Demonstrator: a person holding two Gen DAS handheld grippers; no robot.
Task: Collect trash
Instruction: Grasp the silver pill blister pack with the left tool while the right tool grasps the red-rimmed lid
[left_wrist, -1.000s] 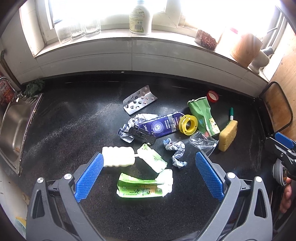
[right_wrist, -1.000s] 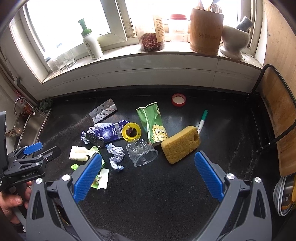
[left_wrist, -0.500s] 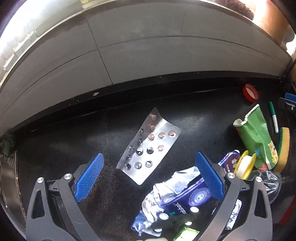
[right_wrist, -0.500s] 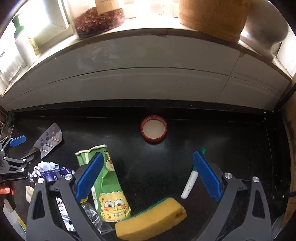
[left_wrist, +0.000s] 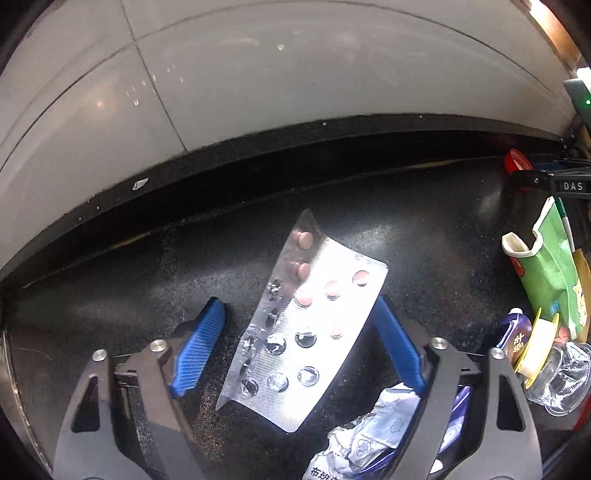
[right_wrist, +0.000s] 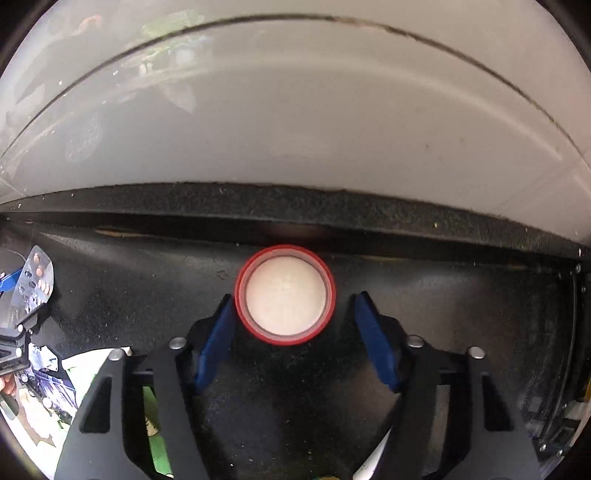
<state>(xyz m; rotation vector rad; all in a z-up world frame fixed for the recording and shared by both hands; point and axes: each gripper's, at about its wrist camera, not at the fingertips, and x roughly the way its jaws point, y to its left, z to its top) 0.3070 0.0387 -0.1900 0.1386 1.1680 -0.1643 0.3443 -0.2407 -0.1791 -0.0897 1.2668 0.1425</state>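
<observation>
My left tongs stand apart around the silver foil blister pack of pink pills lying on the black speckled tabletop. My right tongs are apart too, flanking the round red-rimmed white lid near the tabletop's back edge.

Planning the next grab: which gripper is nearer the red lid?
Right. The right gripper straddles the red lid; the left gripper straddles the pill blister pack, well away.

Blister pack between left claw fingers, lid between right claw fingers
</observation>
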